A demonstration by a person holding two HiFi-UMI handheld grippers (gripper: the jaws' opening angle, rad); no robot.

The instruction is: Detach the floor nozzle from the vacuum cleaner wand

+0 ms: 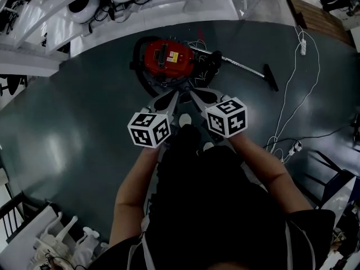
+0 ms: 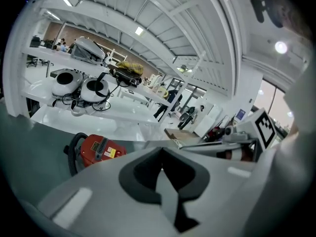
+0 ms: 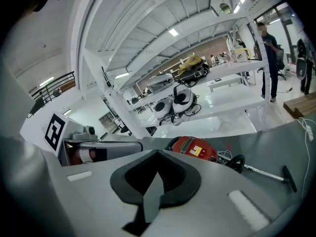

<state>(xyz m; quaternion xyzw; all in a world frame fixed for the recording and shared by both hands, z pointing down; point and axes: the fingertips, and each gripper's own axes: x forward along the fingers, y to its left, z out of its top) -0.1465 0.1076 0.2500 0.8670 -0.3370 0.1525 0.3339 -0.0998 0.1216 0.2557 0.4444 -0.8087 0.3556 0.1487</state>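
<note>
Floor nozzle (image 1: 271, 77) well beyond right hand-held gripper (image 1: 192, 93).

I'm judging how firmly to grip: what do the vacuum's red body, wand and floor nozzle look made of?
Red body: likely moulded plastic, fairly glossy, with a slotted grille and label. Wand: likely metal, a thin silvery tube. Floor nozzle: probably matt black plastic; too small to be sure.

The red vacuum cleaner (image 1: 167, 58) sits on the dark floor (image 1: 84, 122) at 12 o'clock. A black hose (image 1: 137, 66) curls round its side. The thin silver wand (image 1: 243, 64) lies flat and points out toward 4 o'clock. The black floor nozzle (image 1: 271, 77) is still on the wand's far end.
</note>
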